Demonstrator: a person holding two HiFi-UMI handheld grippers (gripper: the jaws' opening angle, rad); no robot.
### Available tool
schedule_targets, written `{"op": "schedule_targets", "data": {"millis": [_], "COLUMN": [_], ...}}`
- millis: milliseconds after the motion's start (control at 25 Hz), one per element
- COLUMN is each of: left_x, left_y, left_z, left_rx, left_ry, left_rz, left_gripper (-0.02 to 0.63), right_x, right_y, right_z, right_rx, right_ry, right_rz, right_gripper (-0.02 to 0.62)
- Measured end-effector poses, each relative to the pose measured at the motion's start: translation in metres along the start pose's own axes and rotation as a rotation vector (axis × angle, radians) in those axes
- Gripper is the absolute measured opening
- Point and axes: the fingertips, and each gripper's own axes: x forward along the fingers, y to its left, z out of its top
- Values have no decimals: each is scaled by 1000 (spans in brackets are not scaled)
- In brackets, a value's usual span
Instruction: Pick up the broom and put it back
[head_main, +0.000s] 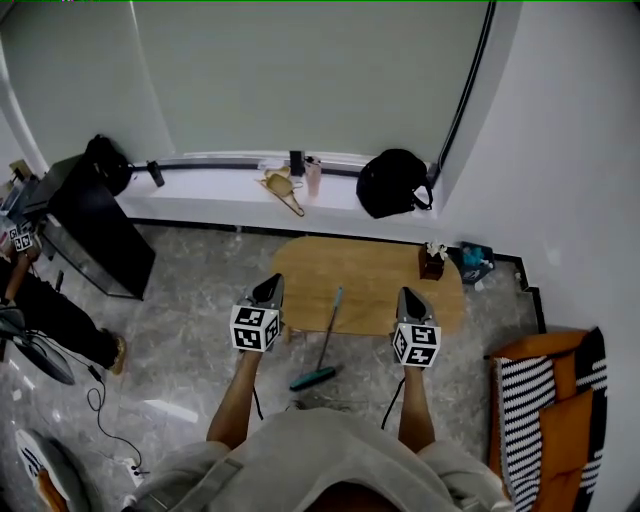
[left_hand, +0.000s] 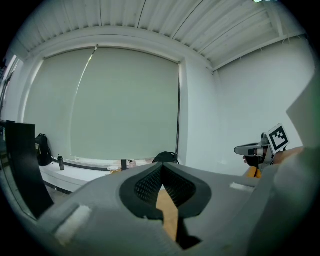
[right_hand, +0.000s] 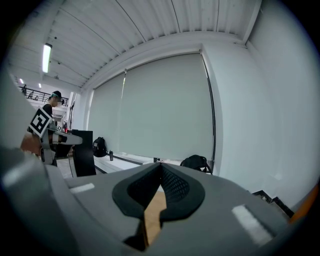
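Both tongs pressed together on nothing, left gripper (head_main: 271, 285) and right gripper (head_main: 409, 296) level; broom (head_main: 327, 338) between and below them, head on floor, handle slanting toward wooden table (head_main: 360, 262), so either awaiting pickup or already set back.

The broom (head_main: 326, 340) (teal head, slim handle) leans against the wooden table (head_main: 370, 268), head on the floor (head_main: 190, 360).

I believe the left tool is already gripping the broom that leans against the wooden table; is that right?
Not quite: the left gripper view shows the left tool shut and empty. The broom does lean against the wooden table, untouched.
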Motion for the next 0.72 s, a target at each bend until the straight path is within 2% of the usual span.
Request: {"op": "schedule_targets", "data": {"millis": [720], "left_x": [3], "left_y": [8], "left_z": [11], "left_rx": [27], "left_ry": [-19], "left_rz": [6], "left_gripper": [0], "right_x": [16], "right_y": [16], "right_z": [7], "right_rx": [-9], "right_ry": [-11], "right_rz": [37], "right_gripper": [0]}}
